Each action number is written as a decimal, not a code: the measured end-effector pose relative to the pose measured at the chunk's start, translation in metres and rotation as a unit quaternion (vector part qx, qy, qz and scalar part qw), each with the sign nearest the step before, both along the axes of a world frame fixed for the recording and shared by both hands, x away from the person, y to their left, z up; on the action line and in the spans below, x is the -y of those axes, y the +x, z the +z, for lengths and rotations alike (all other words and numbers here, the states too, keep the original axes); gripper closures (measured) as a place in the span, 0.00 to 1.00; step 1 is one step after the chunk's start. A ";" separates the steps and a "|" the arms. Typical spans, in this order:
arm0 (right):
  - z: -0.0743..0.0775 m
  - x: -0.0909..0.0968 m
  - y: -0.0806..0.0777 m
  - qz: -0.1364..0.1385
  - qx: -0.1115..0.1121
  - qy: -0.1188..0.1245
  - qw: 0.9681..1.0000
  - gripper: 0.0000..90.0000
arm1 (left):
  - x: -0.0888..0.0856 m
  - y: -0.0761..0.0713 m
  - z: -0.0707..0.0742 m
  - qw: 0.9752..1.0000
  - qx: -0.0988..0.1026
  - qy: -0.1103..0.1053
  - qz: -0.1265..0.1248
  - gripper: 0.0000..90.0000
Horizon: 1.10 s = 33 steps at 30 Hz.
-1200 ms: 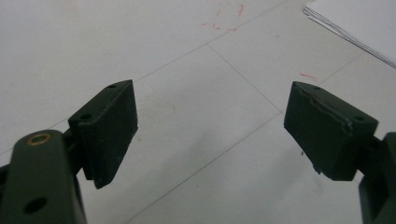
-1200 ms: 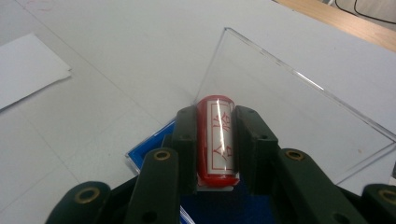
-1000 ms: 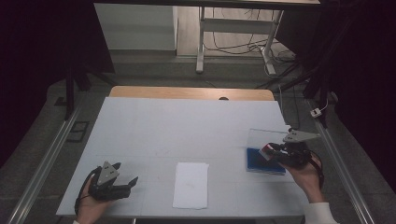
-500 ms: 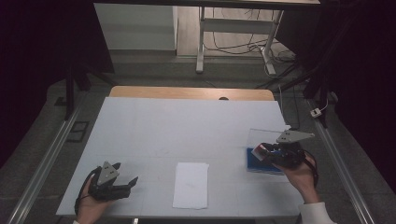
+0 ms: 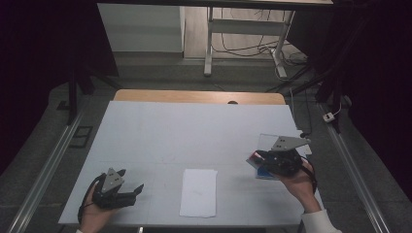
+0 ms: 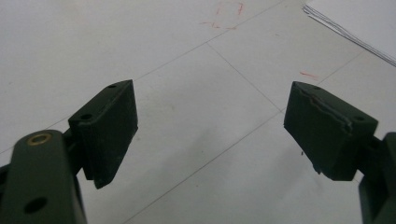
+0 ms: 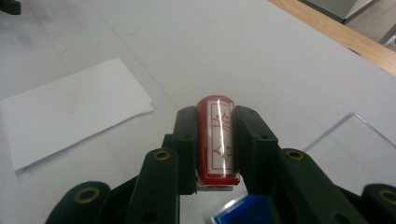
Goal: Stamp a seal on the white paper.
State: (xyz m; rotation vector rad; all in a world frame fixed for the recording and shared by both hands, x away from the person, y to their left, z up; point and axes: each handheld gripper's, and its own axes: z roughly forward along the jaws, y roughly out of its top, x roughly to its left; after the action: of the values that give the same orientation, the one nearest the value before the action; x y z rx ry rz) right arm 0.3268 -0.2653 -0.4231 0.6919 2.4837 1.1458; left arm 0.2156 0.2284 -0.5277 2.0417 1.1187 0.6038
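Right hand-held gripper [image 7: 215, 140] clamped on red stamp [image 7: 215, 137], jaws pressing both its sides; stamp lifted off white surface [image 5: 194, 131], near right edge, above blue ink pad [image 7: 243, 212] and clear lid [image 7: 345, 149]. Paper sheets [image 5: 198, 192] lie near front edge. Left hand-held gripper [image 6: 210, 126] low over surface at front left, jaws apart, nothing between.
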 end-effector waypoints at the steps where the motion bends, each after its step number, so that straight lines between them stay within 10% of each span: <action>1: 0.000 -0.002 0.000 0.003 0.000 -0.001 1.000 0.78 | 0.000 0.000 0.000 1.000 0.000 0.001 -0.001 0.20; 33: -0.006 -0.089 -0.009 0.088 -0.017 -0.011 0.996 0.78 | 0.000 0.001 0.000 1.000 -0.002 -0.001 -0.001 0.20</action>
State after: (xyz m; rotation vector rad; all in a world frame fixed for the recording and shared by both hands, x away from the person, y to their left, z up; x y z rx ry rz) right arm 0.3177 -0.1766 -0.4290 0.4979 2.6252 1.1745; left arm 0.2164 0.2287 -0.5282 2.0429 1.1201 0.5982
